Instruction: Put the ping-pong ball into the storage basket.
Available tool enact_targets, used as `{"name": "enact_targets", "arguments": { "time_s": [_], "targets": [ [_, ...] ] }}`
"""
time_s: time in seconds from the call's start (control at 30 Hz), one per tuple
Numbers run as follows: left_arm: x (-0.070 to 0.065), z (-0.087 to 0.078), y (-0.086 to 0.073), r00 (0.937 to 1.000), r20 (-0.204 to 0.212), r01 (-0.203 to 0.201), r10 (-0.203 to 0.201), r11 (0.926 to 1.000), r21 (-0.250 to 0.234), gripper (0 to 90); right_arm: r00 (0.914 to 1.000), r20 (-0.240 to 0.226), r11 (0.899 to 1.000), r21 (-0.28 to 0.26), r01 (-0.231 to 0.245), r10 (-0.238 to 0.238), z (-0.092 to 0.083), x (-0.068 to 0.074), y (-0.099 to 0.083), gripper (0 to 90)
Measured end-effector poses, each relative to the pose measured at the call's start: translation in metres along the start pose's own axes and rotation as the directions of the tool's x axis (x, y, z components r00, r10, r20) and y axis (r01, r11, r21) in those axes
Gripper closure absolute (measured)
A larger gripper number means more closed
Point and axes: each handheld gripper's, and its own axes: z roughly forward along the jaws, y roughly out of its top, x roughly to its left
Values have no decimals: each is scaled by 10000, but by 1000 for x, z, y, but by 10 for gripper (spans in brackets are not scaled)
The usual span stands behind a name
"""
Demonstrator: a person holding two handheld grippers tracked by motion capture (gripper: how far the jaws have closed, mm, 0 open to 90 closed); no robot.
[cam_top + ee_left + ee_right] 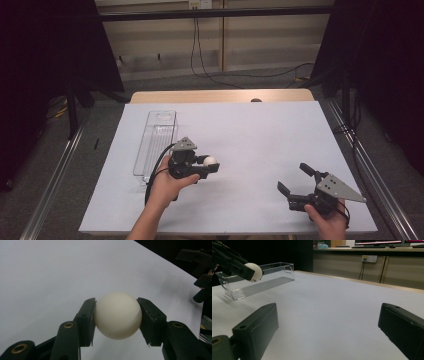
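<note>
A white ball [211, 160] is clamped between the black jaws of my left gripper [209, 164], held just above the white table cover [250, 130]. The left gripper view shows the ball [117, 315] pressed between both pads, with the cover behind it. A clear plastic bin [156, 142] lies to the left of that hand. My right gripper [296, 180] rests low at the front right, open, with nothing between its jaws. From the right gripper view the ball [255, 272] hangs in front of the bin [259, 280].
The white cover ends near the front edge by both hands. A wooden table edge [220, 95] shows at the back. Black curtains stand at both sides, and metal rails [55, 170] run along the floor left and right.
</note>
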Motion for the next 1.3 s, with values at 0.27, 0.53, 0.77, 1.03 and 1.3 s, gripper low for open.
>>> {"name": "enact_targets", "arguments": {
  "time_s": [0.27, 0.53, 0.77, 1.03, 1.3],
  "targets": [
    [3, -3, 0, 10000, -26, 46, -46, 10000, -41, 512, 10000, 15, 10000, 17, 45, -45, 0, 0, 0, 26],
    [5, -6, 0, 9999, -44, 111, -112, 9999, -126, 511, 10000, 12, 10000, 34, 60, -60, 0, 0, 0, 27],
    [6, -8, 1, 9998, -140, 119, -120, 9999, -63, 512, 10000, 7, 10000, 29, 53, -53, 0, 0, 0, 26],
    [10, -11, 1, 9995, -172, 246, -250, 9994, -255, 511, 10000, -5, 10000, 41, 44, -44, 0, 0, 0, 27],
    [12, -15, 2, 9993, -301, 222, -231, 9993, -296, 512, 10000, 6, 10000, 31, 46, -46, 0, 0, 0, 26]
  ]
}}
